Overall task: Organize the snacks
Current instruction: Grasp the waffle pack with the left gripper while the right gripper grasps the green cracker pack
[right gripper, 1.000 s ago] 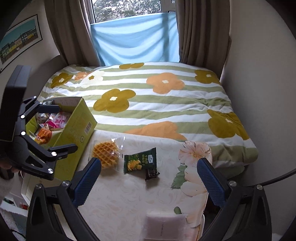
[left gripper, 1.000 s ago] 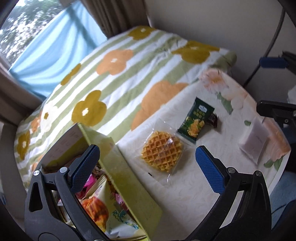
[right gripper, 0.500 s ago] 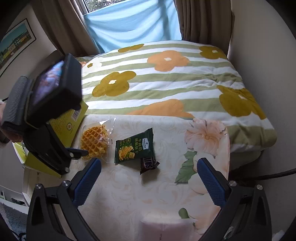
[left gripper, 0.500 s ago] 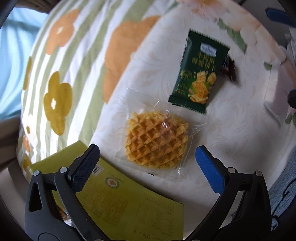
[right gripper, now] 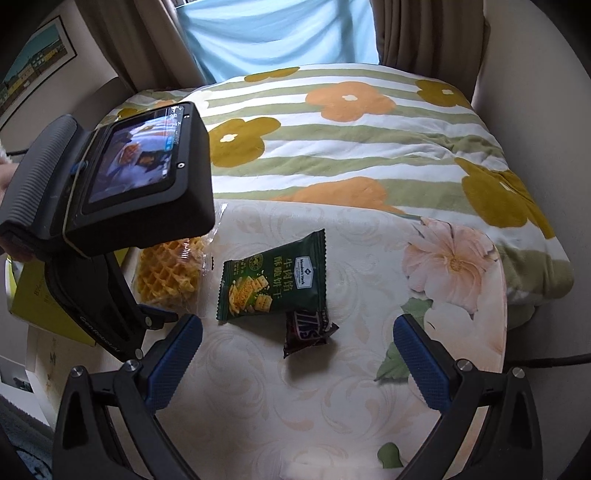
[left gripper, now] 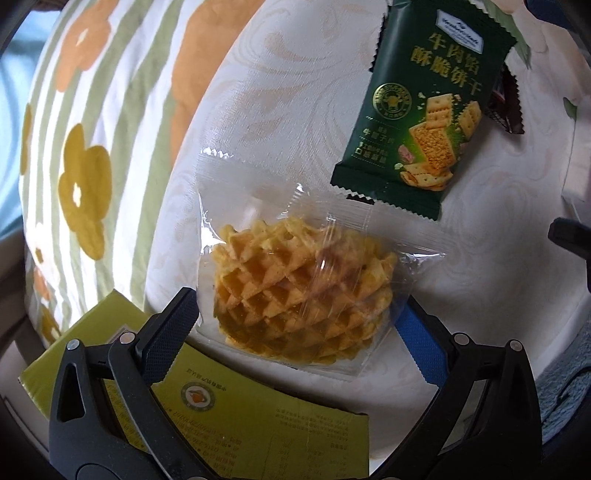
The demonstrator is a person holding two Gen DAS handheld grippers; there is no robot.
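Left wrist view: left gripper point(left gripper: 295, 325) fingers wide, straddling the waffle point(left gripper: 301, 291) for a pinch. Right gripper point(right gripper: 295, 354) hangs wide over the worktop point(right gripper: 295, 406), holding nothing.

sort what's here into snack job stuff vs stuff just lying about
Job: waffle packet, green cracker packet, dark chocolate bar, yellow-green snack box, left gripper.
Lying about: flowered bedspread, framed picture, curtains, blue sheet.

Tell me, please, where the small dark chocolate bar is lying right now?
In the right wrist view, the chocolate bar lies mid-table, touching the near right corner of the green cracker packet.
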